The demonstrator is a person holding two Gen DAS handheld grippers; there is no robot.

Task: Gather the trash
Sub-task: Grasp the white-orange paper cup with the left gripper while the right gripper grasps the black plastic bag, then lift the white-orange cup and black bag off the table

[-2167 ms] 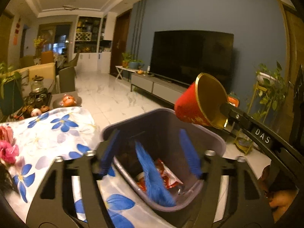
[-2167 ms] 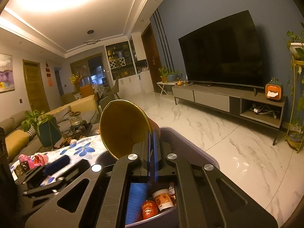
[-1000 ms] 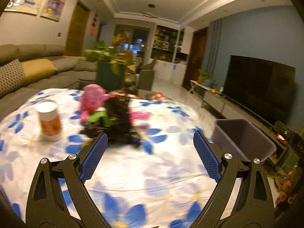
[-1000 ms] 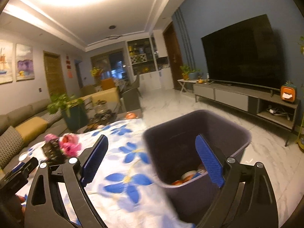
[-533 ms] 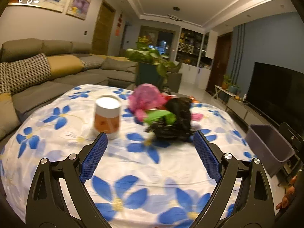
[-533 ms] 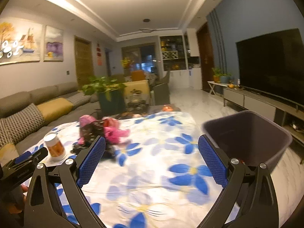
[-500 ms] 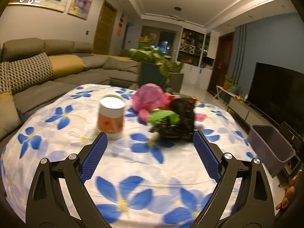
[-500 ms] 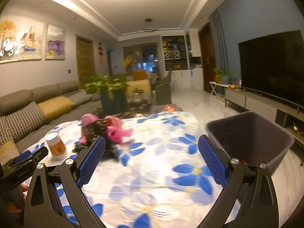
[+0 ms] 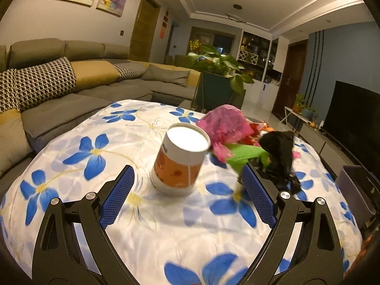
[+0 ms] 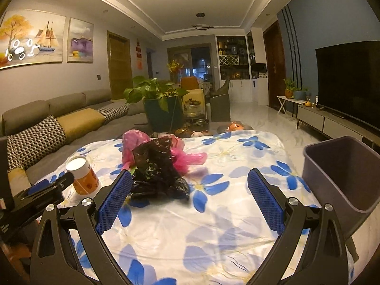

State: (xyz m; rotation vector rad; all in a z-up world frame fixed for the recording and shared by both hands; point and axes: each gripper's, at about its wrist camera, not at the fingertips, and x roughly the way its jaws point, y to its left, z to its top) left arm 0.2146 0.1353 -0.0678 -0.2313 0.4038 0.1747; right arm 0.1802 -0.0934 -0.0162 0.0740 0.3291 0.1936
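Nearest in the left wrist view, the left gripper (image 9: 187,191) is held low over the table, its black arms angled forward and its two blue-padded jaws spread wide with nothing between the pads. Just ahead of the gap stands an upright cylindrical paper canister with an orange wrap and a white lid (image 9: 181,158), resting on the white tablecloth printed with blue flowers (image 9: 95,153). The print on the orange wrap is too blurred to read.

The right gripper (image 10: 188,196) is likewise level above the cloth, jaws wide apart and empty. Its left pad sits just in front of a crumpled black plastic bag (image 10: 158,171), without clearly touching it. From this view the tip of the left gripper reaches in at the lower left, near the canister.

Behind the black bag lies a crumpled pink plastic bag (image 10: 135,142), and the left view shows a bright green scrap (image 9: 247,154) wedged between the two; smaller red and orange wrappers beyond them are too smeared to identify.

At the table's right edge stands an open grey-purple plastic bin (image 10: 342,173), partly cut off by the frame; its contents are hidden from both cameras.

Farther back are a potted green plant (image 10: 154,95), a grey sofa with houndstooth and mustard cushions (image 10: 47,123), and a dark television (image 10: 349,80). No legible writing appears anywhere.
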